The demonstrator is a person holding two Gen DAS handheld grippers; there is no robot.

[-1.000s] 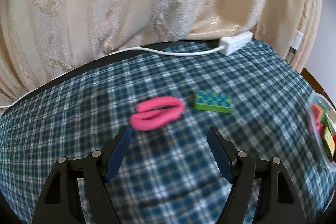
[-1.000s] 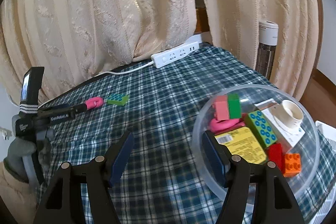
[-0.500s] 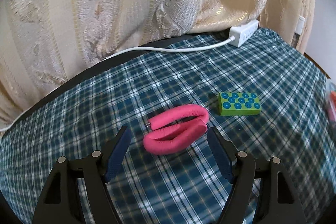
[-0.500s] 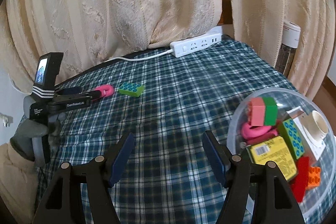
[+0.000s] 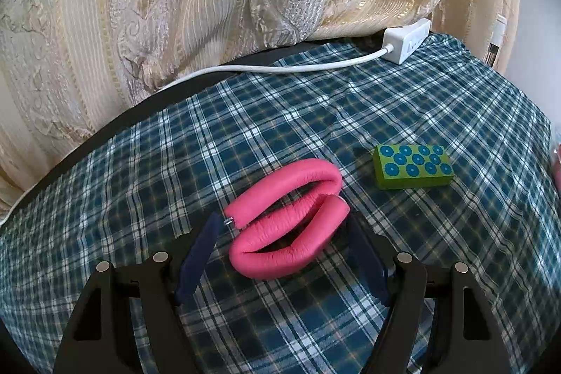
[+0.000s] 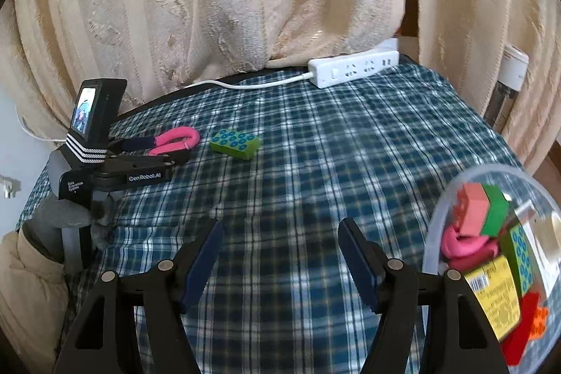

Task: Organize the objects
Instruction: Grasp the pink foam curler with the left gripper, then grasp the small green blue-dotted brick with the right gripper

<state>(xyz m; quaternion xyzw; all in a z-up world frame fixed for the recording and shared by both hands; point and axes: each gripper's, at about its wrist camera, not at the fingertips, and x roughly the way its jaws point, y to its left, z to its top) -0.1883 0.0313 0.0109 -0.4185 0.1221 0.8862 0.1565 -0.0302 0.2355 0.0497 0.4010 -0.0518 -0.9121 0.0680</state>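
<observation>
our left claw (image 5: 280,233) stands apart around the pink grip ring (image 5: 287,219), contact unclear; our right claw (image 6: 280,255) gapes over bare plaid; the clear bowl (image 6: 434,226) is cut off.

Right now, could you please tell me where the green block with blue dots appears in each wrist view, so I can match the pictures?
Left wrist view: the green block lies right of centre on the plaid cloth, to the right of the pink foam loop.
Right wrist view: the green block lies left of centre, further back, just right of the pink foam loop.
Shared landmark: the white power strip at the table's far edge.
</observation>
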